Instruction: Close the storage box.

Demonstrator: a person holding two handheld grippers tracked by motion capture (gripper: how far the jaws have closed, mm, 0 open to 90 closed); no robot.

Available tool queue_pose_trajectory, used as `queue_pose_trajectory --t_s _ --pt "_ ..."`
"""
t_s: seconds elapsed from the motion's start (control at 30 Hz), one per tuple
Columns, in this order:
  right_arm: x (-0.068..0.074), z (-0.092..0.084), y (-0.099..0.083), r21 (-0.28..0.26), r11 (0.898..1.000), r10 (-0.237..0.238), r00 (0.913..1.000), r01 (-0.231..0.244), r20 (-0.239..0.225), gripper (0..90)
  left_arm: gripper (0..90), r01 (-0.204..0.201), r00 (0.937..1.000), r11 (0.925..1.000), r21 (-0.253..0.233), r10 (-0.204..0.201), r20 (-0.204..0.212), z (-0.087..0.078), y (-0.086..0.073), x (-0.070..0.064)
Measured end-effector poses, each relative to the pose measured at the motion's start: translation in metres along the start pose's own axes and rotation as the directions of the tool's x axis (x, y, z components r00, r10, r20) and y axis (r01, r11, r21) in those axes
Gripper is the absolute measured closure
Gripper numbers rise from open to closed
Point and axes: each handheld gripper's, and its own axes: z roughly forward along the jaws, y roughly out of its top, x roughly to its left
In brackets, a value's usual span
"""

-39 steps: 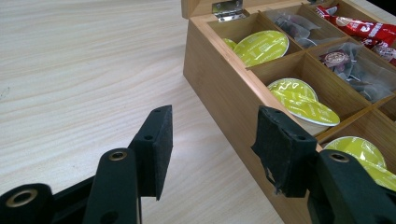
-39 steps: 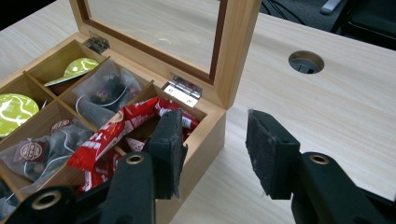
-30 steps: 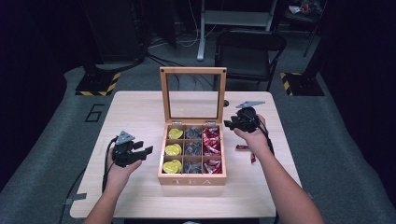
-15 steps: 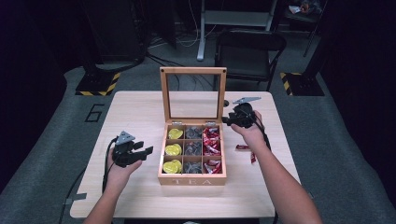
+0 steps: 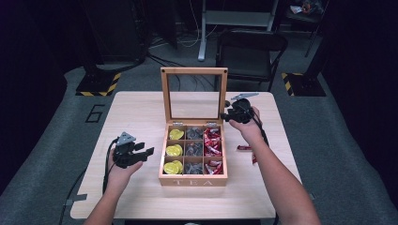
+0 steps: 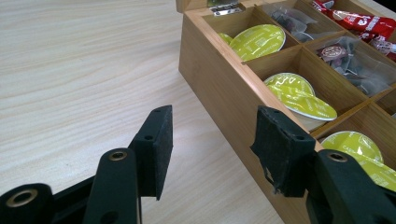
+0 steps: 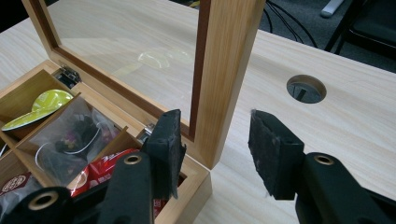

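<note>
A wooden tea box stands open mid-table, its glass lid upright. Its compartments hold yellow-green capsules, clear tea bags and red packets. My right gripper is at the lid's right edge. In the right gripper view its jaws stand either side of the lid's wooden frame post, with a gap at each pad, and have just been opening slightly. My left gripper is open above the table beside the box's left wall, with nothing between its jaws.
A red packet lies on the table right of the box, by my right forearm. A round cable hole sits in the tabletop behind the lid. A black chair stands beyond the table's far edge.
My right gripper has shifted a little left, closer to the lid's right edge. The left gripper and the box have not moved.
</note>
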Motion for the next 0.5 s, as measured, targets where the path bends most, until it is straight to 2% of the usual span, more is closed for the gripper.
queue_pose_trajectory --t_s 0.1,0.13,0.37,0.5 --pt "0.000 0.003 0.001 0.000 1.000 0.011 0.9999 -0.011 -0.001 53.5 47.2 -0.005 1.0000 1.0000 0.009 0.005 0.008 0.000 0.000 0.000" --pt "-0.001 0.004 0.002 -0.004 1.000 -0.001 1.0000 0.001 -0.003 54.0 47.3 -0.004 0.9999 1.0000 0.009 0.004 0.010 0.000 0.000 0.000" --pt "0.001 0.009 0.008 -0.005 1.000 0.001 0.9999 -0.001 -0.016 58.2 48.8 0.001 0.9999 1.0000 0.003 -0.001 0.012 0.000 0.000 0.000" --pt "0.002 0.011 0.009 -0.013 1.000 -0.016 0.9999 0.016 0.001 60.4 49.7 0.002 0.9998 0.9999 0.012 -0.002 0.020 0.000 0.000 0.001"
